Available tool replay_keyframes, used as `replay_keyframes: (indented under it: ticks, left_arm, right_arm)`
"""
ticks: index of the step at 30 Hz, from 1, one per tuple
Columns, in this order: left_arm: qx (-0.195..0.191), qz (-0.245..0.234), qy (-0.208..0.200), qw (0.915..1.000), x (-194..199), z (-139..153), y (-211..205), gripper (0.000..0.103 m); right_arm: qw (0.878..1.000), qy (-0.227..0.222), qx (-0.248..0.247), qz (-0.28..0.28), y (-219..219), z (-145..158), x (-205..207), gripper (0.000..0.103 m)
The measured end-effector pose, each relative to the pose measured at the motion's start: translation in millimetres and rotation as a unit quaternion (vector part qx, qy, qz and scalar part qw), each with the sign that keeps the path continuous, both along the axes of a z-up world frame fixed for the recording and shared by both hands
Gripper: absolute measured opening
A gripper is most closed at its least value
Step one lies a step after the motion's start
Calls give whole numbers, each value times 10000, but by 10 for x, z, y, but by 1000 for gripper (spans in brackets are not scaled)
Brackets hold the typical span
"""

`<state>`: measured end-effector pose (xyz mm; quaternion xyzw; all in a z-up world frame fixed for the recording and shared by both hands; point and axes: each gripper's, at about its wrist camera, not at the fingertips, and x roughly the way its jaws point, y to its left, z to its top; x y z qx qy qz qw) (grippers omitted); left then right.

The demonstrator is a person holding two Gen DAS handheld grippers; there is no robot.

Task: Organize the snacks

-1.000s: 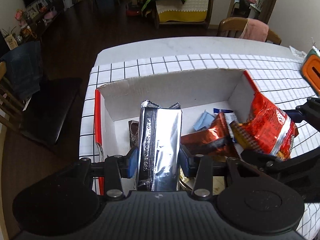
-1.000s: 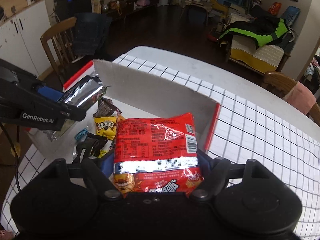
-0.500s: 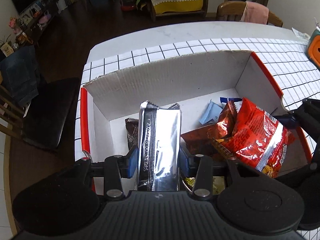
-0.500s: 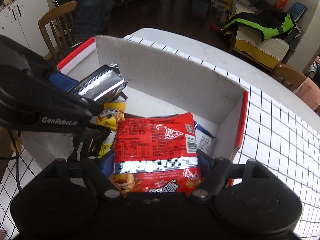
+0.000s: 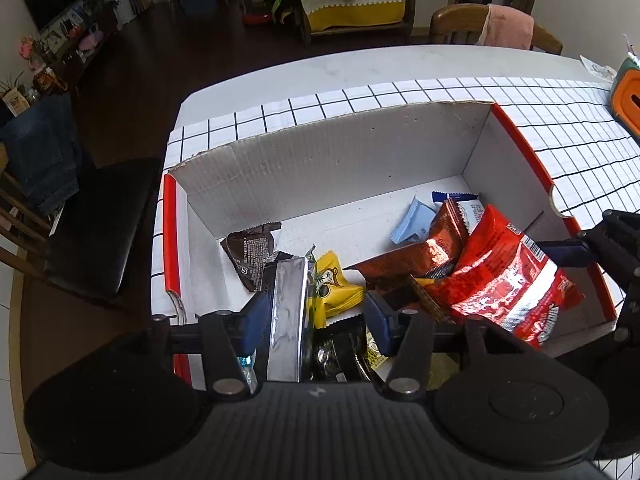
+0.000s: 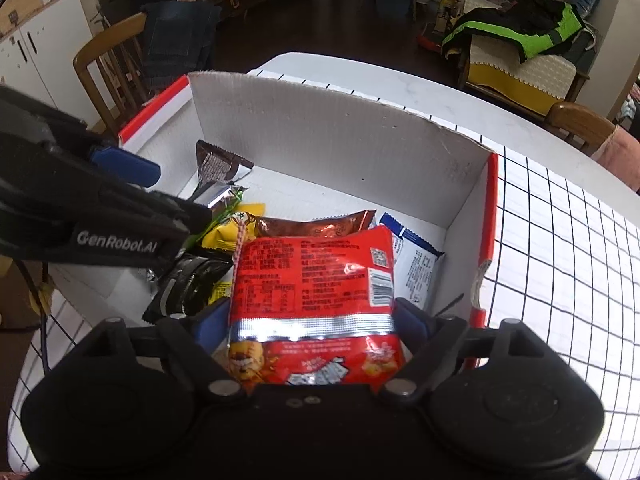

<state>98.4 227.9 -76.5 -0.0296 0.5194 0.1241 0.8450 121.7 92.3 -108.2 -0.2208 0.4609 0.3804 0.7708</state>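
Observation:
A white cardboard box (image 5: 352, 168) with red edges sits on the checked tablecloth and holds several snack packs. My left gripper (image 5: 316, 316) is open over the box's near left corner; a silver foil pack (image 5: 288, 320) leans against its left finger and slides down. My right gripper (image 6: 312, 320) is shut on a red snack bag (image 6: 316, 280), held low inside the box's right end; the bag also shows in the left wrist view (image 5: 508, 280). Brown (image 5: 416, 260), yellow (image 5: 332, 288), dark (image 5: 252, 248) and blue-white (image 6: 412, 264) packs lie inside.
The box's far wall (image 6: 340, 136) stands tall. An orange and green object (image 5: 628, 96) sits at the table's right edge. Wooden chairs (image 6: 116, 68) stand round the table, one with a black seat (image 5: 92, 224) at the left.
My left gripper has opened and the silver pack has dropped and turned against the left finger. Both grippers have moved lower and further over the box; the red bag is now inside it.

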Motion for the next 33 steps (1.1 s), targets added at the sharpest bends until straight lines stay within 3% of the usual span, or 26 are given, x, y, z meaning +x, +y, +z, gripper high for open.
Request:
replay_keyframes:
  ticks: [6,9,11,25,33]
  left_arm:
    - [-15,-5,-278,9996,-135,124,-41,68]
    - [-81,18,-397,9992,-199,186,-42,72]
    - [-113,41,-501,9987,-255,232,-50,76]
    - [-209,221,-1016,9944,-668,526,-122,81]
    - [-268,274,-1418,9891,-965,701,-240,92]
  right_arm:
    - [9994,127,291,-120,-150,166,-13,90]
    - [9987,100,483,-154,-230,279,-40,99]
    - [9980,128,596,-168,-286,346,-52,99]
    - [9904,-96,1330,-376,-678,768,-276,103]
    - [9831,-378,1710,-527,-873,938,-485,103]
